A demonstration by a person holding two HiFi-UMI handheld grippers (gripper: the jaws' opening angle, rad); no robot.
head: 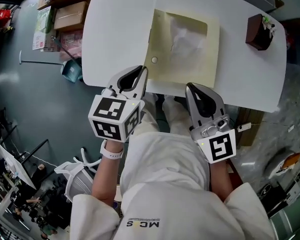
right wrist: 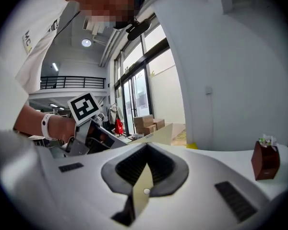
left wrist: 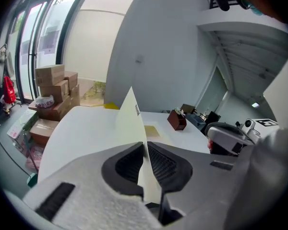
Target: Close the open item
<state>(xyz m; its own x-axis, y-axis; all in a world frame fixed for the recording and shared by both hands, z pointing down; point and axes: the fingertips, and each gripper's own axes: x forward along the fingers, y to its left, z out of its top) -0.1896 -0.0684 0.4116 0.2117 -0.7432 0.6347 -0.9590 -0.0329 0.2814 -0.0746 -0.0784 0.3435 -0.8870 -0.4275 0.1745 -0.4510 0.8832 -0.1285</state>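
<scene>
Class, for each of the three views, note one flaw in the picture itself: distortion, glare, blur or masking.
Head view: wide lens bows the edges of the white table; the film in the cream folder shines. Left gripper view: dark rounded corners, windows washed pale. Right gripper view: mosaic patch at top, ceiling lamp glares.

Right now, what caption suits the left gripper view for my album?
Left gripper pinching an upright cream flap, white table and a small brown box beyond.
</scene>
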